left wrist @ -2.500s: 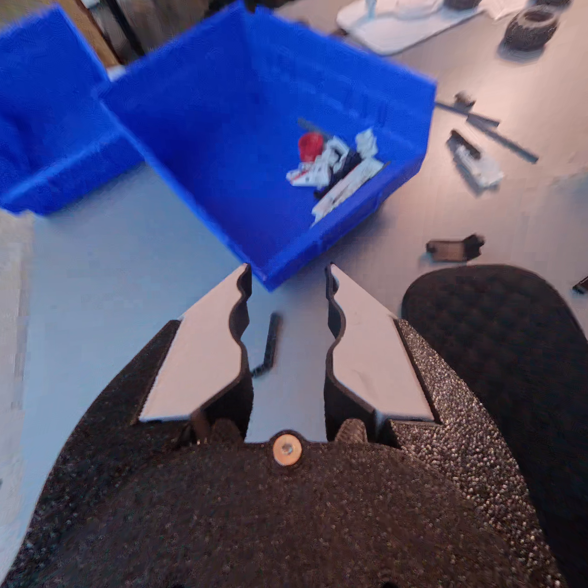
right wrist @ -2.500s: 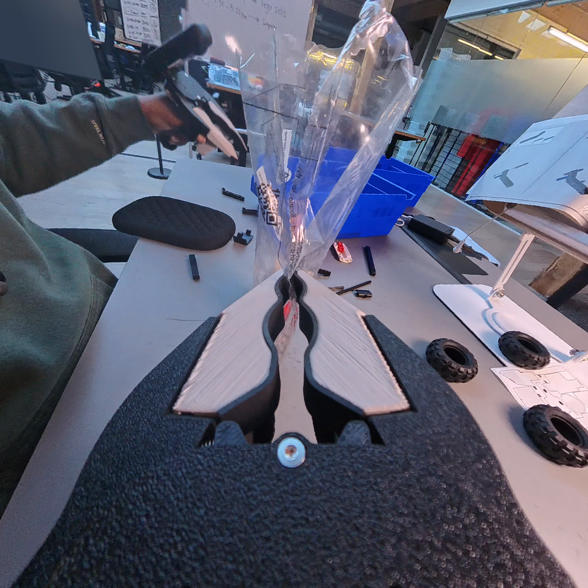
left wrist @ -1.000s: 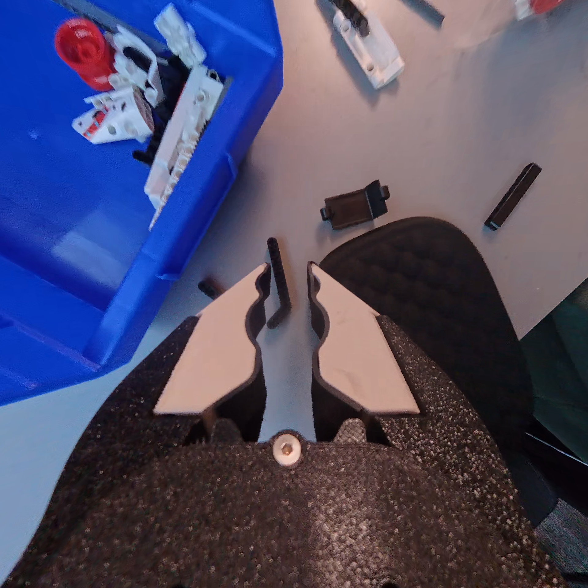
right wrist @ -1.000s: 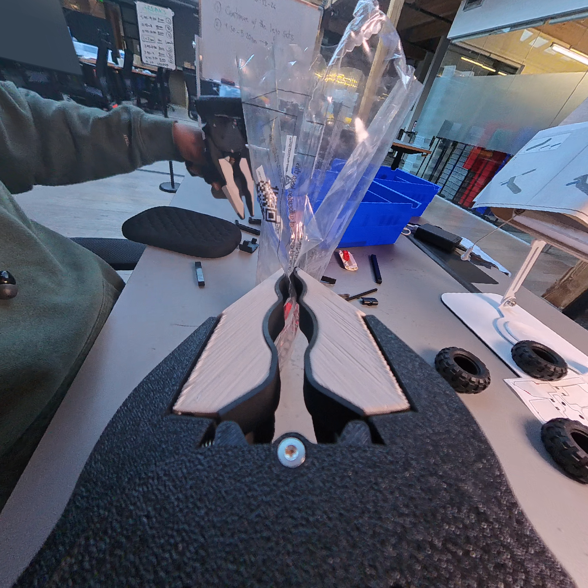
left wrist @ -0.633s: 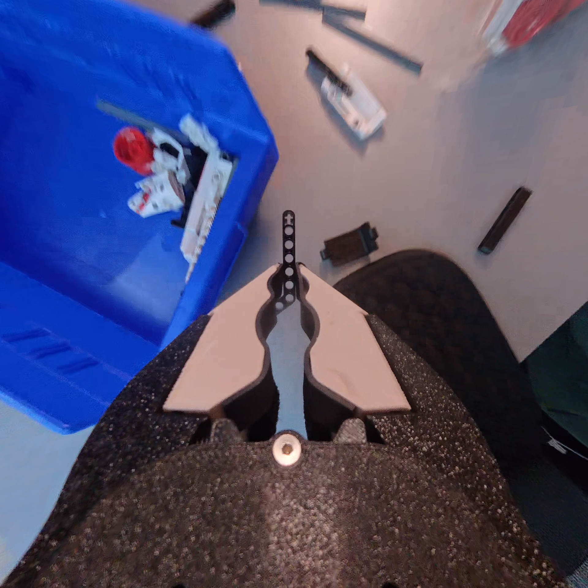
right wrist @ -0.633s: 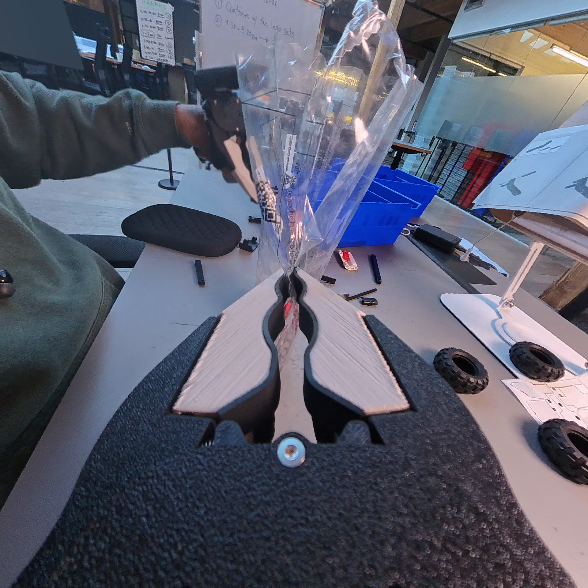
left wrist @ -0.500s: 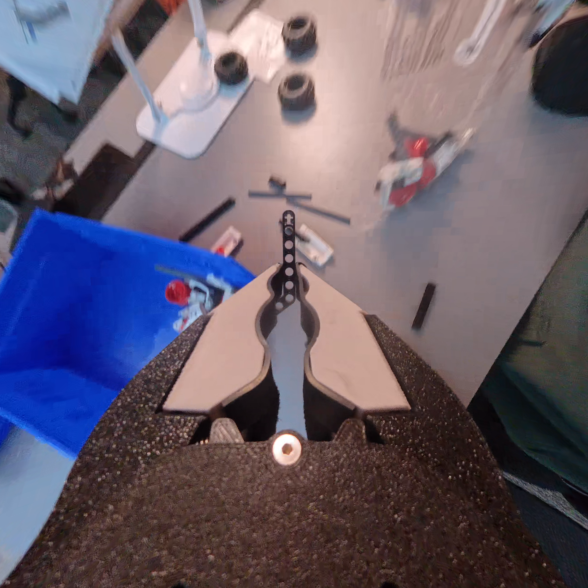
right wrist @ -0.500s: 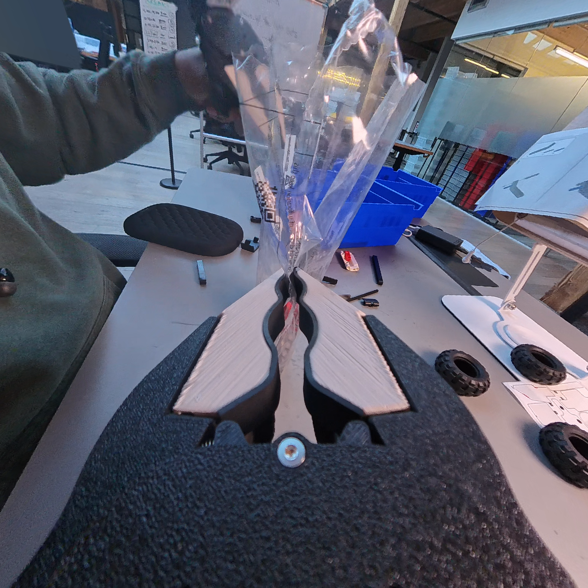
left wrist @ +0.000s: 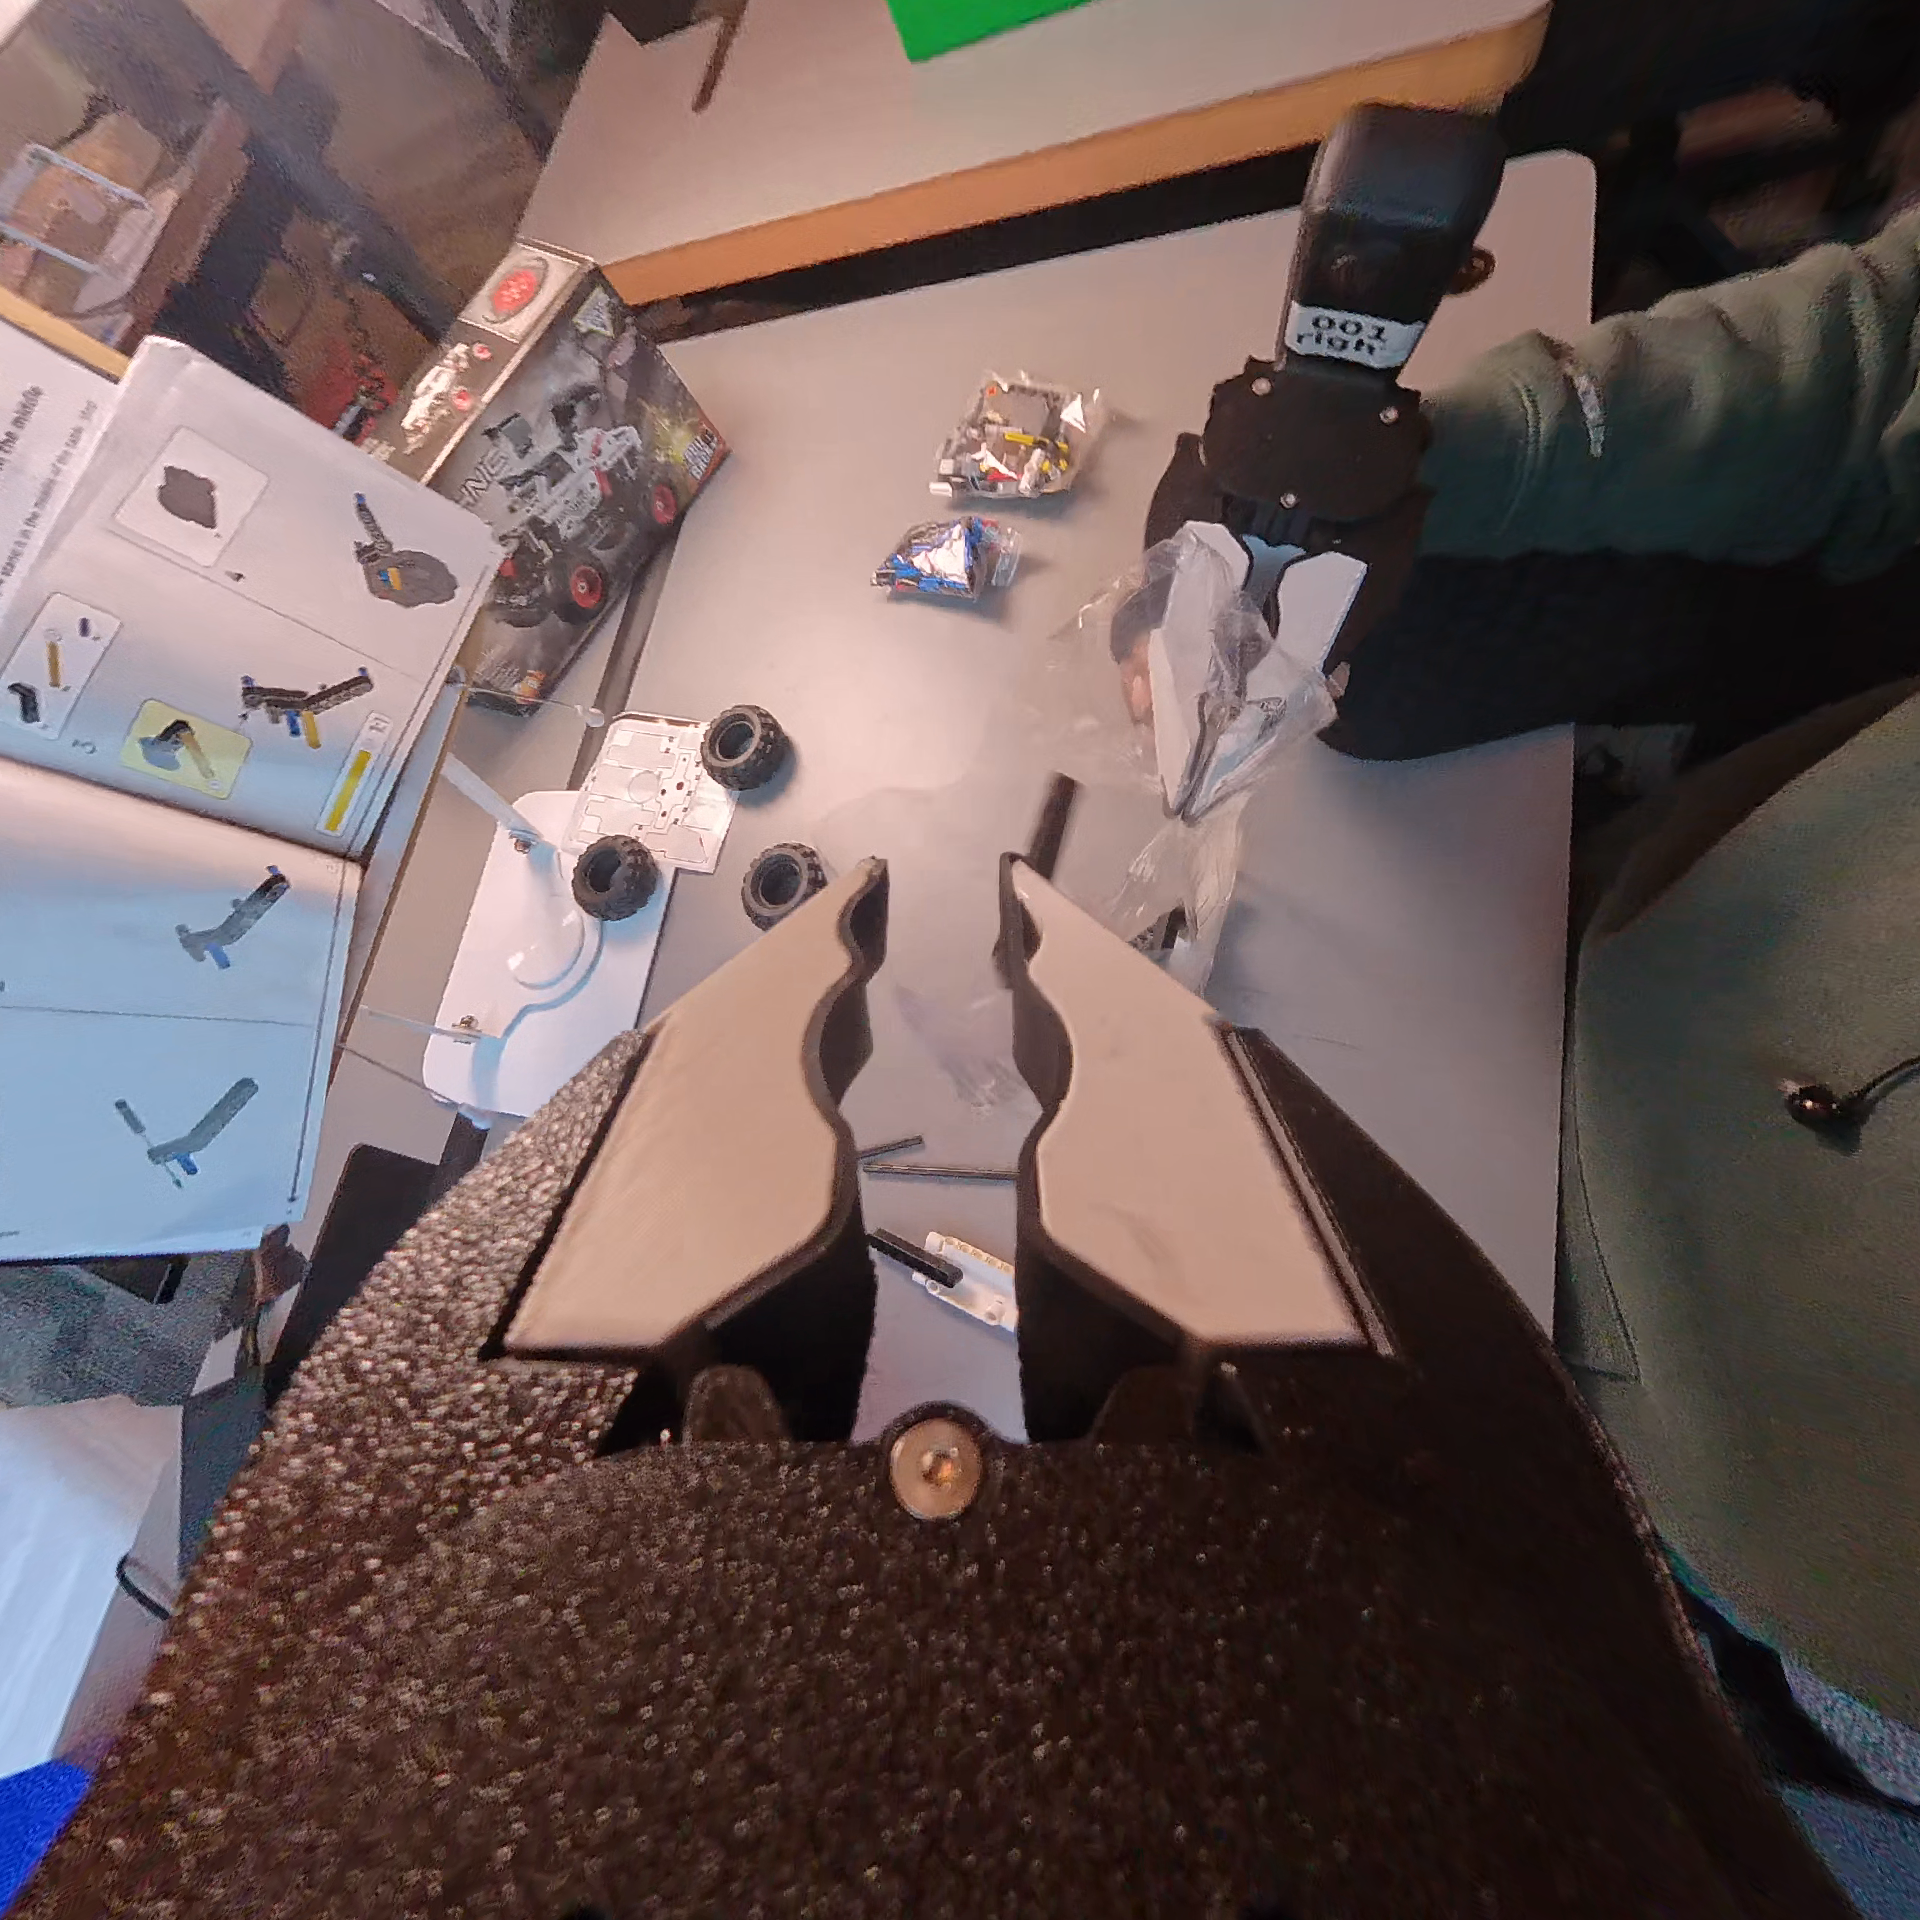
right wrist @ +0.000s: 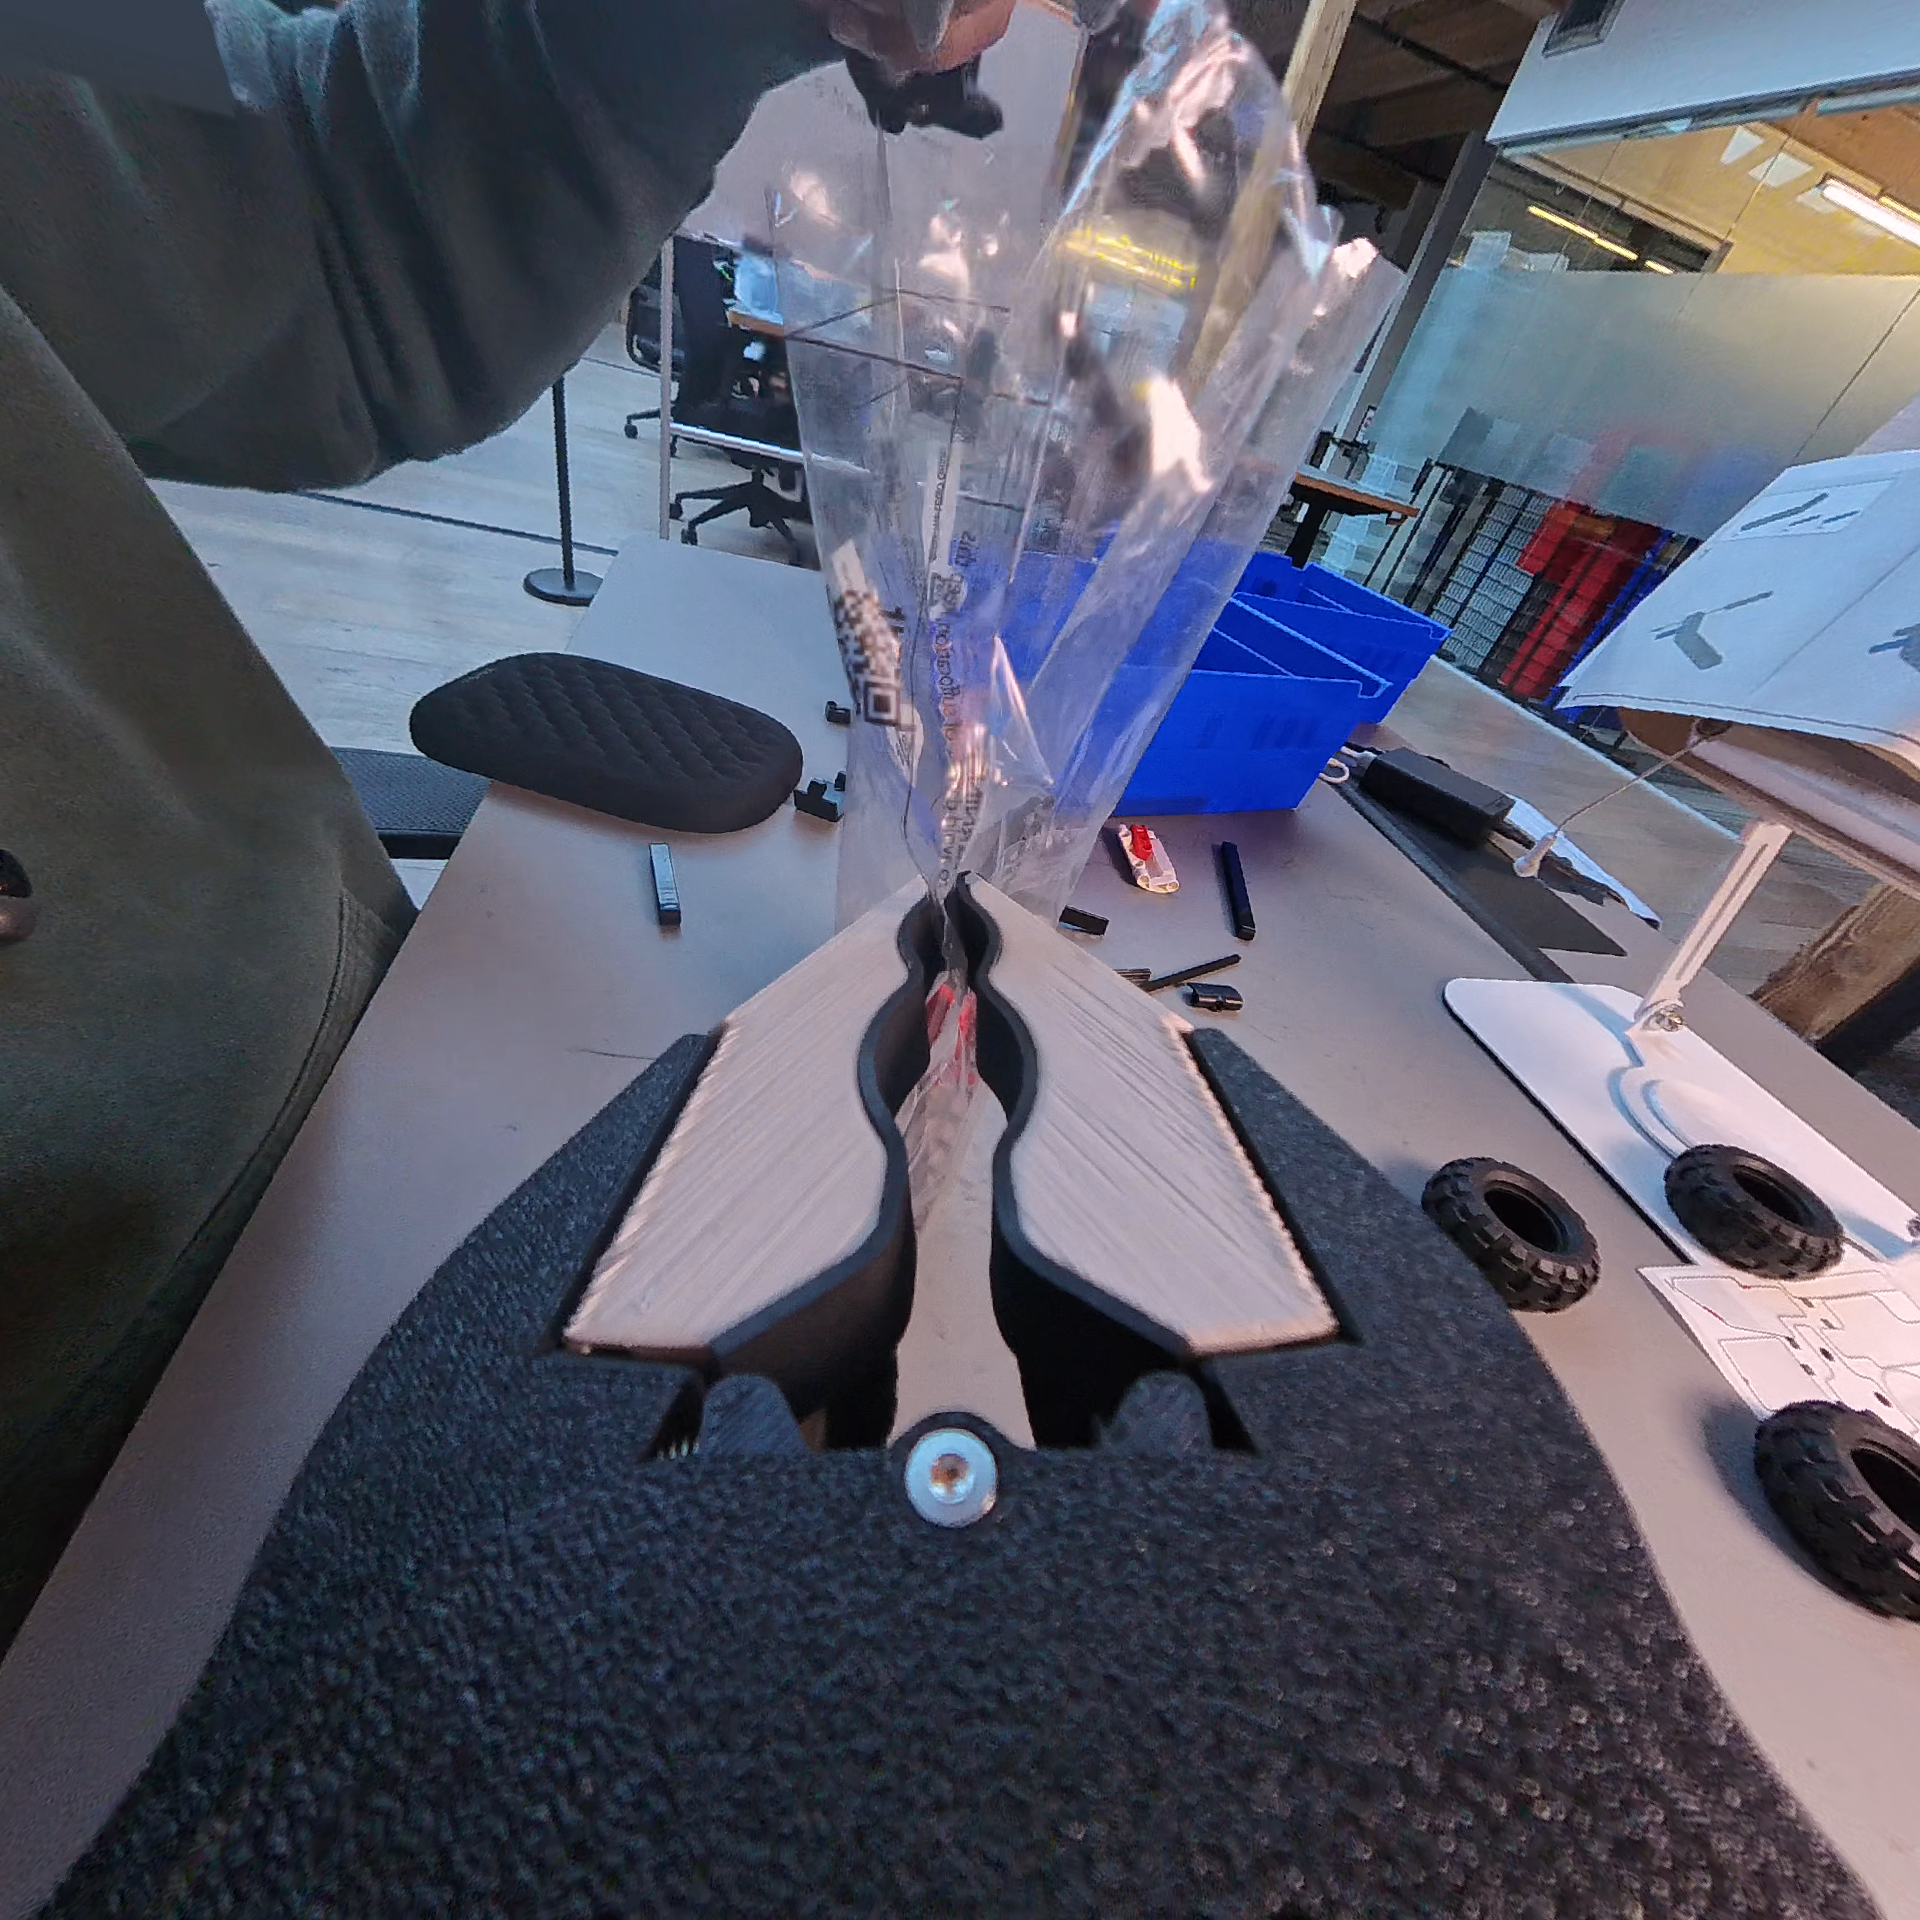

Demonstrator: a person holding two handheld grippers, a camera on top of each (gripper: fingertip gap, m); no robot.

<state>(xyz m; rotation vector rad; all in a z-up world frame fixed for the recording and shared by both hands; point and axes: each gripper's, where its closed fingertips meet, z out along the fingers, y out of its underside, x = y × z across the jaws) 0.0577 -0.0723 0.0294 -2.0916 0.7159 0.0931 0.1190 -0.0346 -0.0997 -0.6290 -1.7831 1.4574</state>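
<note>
The bag [right wrist: 1039, 468] is clear; the bins [right wrist: 1247, 717] far behind it are blue. The tyres [right wrist: 1509, 1231] on the grey surface [right wrist: 520, 987] are black with knobbly tread.

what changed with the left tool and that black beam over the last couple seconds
The left tool closed on the black beam beside the blue bin, lifted it, and swung over above the clear bag. Its jaws now stand open and empty; a dark, blurred piece shows inside the bag, probably the beam. The right tool stayed shut on the bag's bottom, holding it upright.
</note>
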